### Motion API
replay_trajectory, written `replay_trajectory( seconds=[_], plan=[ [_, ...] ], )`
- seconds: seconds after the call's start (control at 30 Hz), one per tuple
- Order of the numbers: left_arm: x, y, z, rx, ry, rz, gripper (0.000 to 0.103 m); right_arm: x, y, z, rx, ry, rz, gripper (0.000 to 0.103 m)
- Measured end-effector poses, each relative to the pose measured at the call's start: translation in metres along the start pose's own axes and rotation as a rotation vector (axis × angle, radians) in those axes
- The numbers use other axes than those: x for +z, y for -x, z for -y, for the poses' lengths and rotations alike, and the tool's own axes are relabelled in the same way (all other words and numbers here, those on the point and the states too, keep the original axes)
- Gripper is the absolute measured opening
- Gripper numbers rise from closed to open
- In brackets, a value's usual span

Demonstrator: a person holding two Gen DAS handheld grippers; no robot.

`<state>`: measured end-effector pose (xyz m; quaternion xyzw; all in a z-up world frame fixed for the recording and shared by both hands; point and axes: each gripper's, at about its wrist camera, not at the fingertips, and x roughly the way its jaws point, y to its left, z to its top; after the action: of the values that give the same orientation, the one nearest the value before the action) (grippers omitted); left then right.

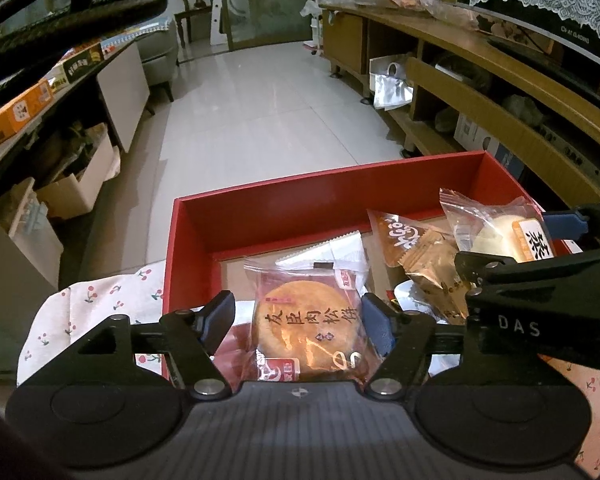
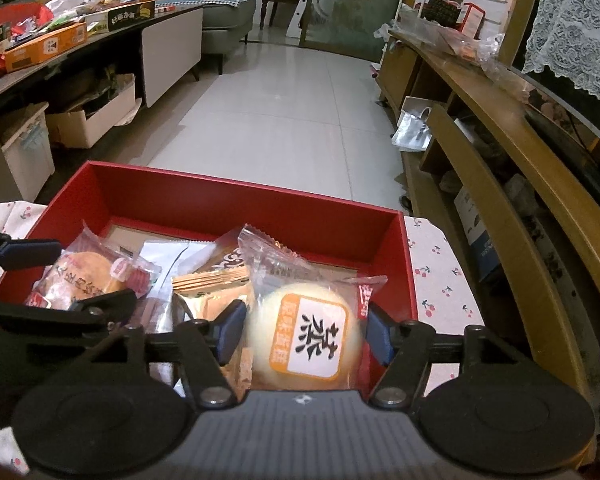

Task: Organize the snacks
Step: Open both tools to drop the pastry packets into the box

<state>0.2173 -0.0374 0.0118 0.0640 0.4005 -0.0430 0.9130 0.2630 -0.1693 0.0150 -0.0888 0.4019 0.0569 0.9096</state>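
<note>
A red box [image 1: 324,184] stands on a cherry-print cloth [image 1: 100,304] and holds several wrapped snacks. A round brown pastry [image 1: 308,324] in a clear wrapper lies at the box's near left, between the pads of my left gripper [image 1: 298,320]. The pads stand just off it, so the gripper is open. A pale round pastry [image 2: 308,332] with an orange-and-white label lies at the near right, between the blue pads of my right gripper [image 2: 304,334], which is open too. Between the two pastries lie a brown cracker packet [image 1: 428,256] and a white packet [image 1: 332,248].
A long wooden cabinet [image 1: 480,80] with open shelves runs along the right. On the left, a low table [image 2: 100,40] carries snack cartons and bags, with storage boxes [image 2: 96,116] under it. Pale tiled floor [image 2: 280,112] stretches beyond the box.
</note>
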Motion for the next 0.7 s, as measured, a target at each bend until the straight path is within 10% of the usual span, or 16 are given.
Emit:
replay_trajectory(
  seconds=[0.7],
  plan=[
    [0.008,0.026,-0.01,0.0,0.031,0.052,0.089,0.006,0.024,0.014,-0.014,-0.034,0.054,0.08]
  ],
)
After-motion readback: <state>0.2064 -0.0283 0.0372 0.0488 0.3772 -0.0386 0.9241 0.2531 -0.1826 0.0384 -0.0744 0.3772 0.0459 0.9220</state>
